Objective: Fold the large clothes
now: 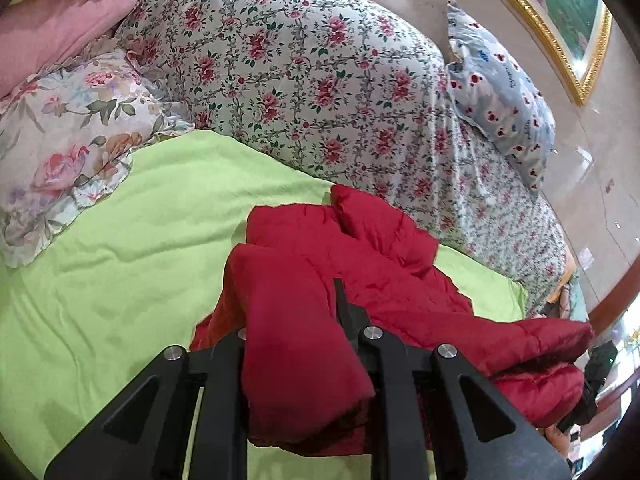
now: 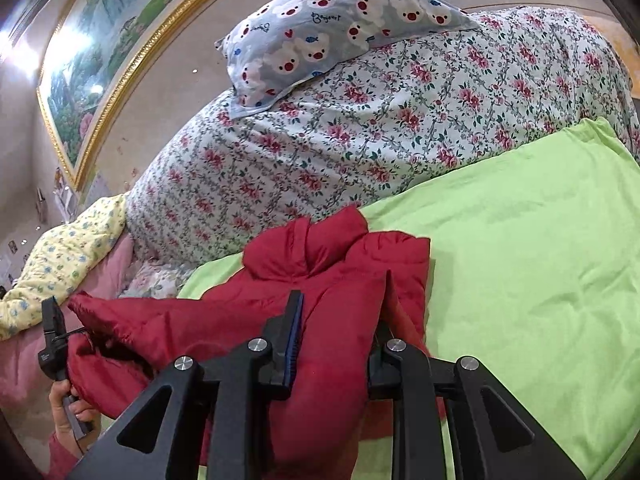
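A red padded jacket (image 1: 360, 264) lies bunched on the green sheet (image 1: 120, 260). My left gripper (image 1: 296, 312) is shut on a thick fold of the jacket, which fills the gap between its fingers and hides the left one. In the right wrist view the same jacket (image 2: 320, 264) lies on the green sheet (image 2: 520, 260), and my right gripper (image 2: 340, 312) is shut on another fold of it, cloth bulging between the fingers. The left gripper's body and the holding hand show at the lower left there (image 2: 54, 344).
A large rose-print quilt (image 1: 304, 72) is heaped behind the jacket. A floral pillow (image 1: 68, 140) lies at left, a blue bear-print pillow (image 1: 500, 92) at right. A gold-framed painting (image 1: 560, 20) hangs on the wall. Pink and yellow bedding (image 2: 60, 264) lies beside the quilt.
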Demonstrator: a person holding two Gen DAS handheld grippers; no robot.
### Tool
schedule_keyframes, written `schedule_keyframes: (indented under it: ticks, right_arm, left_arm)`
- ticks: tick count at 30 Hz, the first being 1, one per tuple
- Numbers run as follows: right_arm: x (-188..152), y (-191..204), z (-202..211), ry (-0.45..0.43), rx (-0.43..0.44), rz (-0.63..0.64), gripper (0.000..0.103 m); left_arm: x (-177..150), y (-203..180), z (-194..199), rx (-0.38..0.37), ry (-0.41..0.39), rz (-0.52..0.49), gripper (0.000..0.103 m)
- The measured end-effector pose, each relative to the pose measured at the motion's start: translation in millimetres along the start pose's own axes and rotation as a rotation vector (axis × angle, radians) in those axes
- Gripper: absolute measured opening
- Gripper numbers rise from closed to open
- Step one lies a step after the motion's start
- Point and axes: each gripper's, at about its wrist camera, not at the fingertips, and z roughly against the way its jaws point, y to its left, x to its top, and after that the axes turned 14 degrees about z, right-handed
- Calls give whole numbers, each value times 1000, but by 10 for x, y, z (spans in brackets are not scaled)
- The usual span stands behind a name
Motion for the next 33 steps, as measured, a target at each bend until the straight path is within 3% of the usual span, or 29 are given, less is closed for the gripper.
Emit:
schedule_keyframes:
  ticks: [6,16,33]
  right_arm:
    - [131,-118,-340,8,-85,1,22]
    - [261,-343,-1099,66,-207,18,22]
    - [223,-671,-1991,165,-306,3,21]
  left_arm:
    - [156,-20,-388,71,-32,0,16]
    - [425,-125,-1180,163,-1,-51,16]
    - [520,-80,-2191,233,50,-54,20]
